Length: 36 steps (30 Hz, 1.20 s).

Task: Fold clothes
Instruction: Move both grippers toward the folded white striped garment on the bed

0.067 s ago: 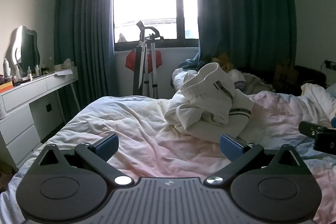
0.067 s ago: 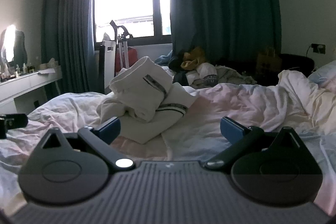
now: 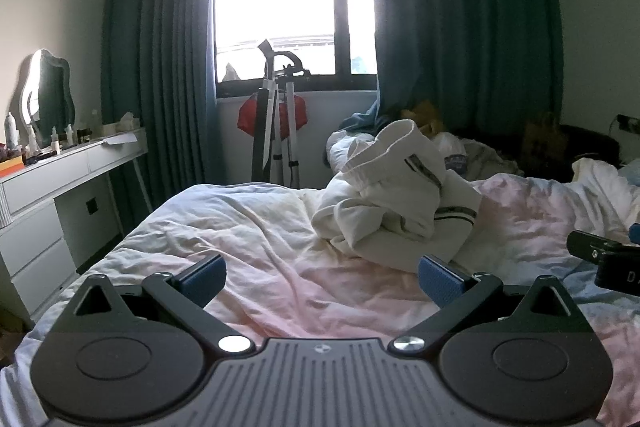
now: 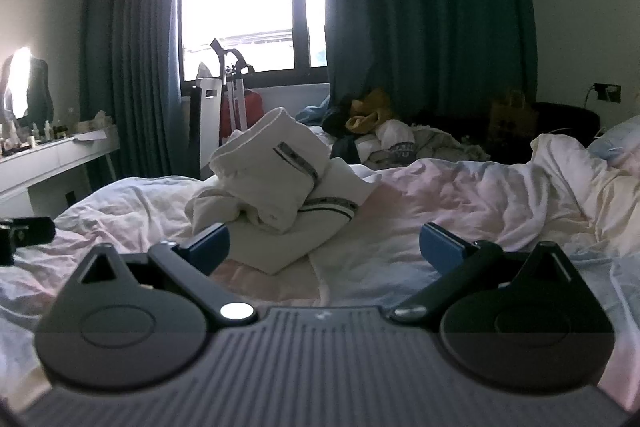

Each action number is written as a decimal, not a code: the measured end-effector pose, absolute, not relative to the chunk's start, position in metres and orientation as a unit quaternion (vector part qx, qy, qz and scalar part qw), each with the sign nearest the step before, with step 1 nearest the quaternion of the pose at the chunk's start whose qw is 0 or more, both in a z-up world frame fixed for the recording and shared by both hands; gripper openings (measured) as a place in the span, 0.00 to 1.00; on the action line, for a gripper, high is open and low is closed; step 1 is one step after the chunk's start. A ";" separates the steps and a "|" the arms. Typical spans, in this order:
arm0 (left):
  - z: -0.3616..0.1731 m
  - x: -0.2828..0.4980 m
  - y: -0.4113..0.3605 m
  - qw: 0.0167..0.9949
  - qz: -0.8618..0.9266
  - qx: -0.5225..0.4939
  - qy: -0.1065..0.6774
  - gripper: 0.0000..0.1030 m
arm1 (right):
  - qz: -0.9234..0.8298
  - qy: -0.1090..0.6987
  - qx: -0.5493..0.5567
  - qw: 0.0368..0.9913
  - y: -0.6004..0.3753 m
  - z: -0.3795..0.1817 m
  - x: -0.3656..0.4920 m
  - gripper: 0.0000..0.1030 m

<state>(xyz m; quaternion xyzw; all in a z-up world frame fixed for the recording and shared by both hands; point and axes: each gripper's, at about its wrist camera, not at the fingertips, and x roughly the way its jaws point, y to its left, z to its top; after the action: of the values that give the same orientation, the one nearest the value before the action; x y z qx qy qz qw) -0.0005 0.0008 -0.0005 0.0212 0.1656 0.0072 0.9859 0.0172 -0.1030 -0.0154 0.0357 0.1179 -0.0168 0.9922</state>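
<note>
- The left tool (image 3: 322,277) hangs over the near, pale-pink part of the bed (image 3: 224,227), its blue pads spread wide with only rumpled sheet between them; it grips nothing
- Ahead of it and slightly to its right, the white garment (image 3: 396,203) with dark striped trim sits in a loose heap on the bed, apart from both tools; part of it stands up in a rolled hump, so by my reading no fold has been made yet
- The right tool (image 4: 324,249) is likewise wide and empty, the heap lying just beyond its left pad
- Further back, a second pile of clothes (image 4: 384,135) waits near the curtain
- Judged from this, the task is at its very start: reach, spread flat, fold all remain
</note>
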 end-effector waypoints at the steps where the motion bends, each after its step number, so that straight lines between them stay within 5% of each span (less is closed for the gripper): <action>1: -0.001 -0.001 0.001 0.986 0.008 0.022 0.165 1.00 | -0.017 0.117 0.036 0.992 -0.103 -0.015 0.017 1.00; 36: -0.010 0.001 -0.005 0.987 -0.016 0.012 0.161 1.00 | -0.017 0.090 0.038 0.995 -0.104 -0.010 0.013 1.00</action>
<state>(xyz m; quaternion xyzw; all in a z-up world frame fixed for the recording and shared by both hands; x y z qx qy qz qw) 0.0012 -0.0046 -0.0098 0.0122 0.1605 -0.0164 0.9868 0.0131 -0.1040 -0.0104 0.0380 0.0897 -0.0174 0.9951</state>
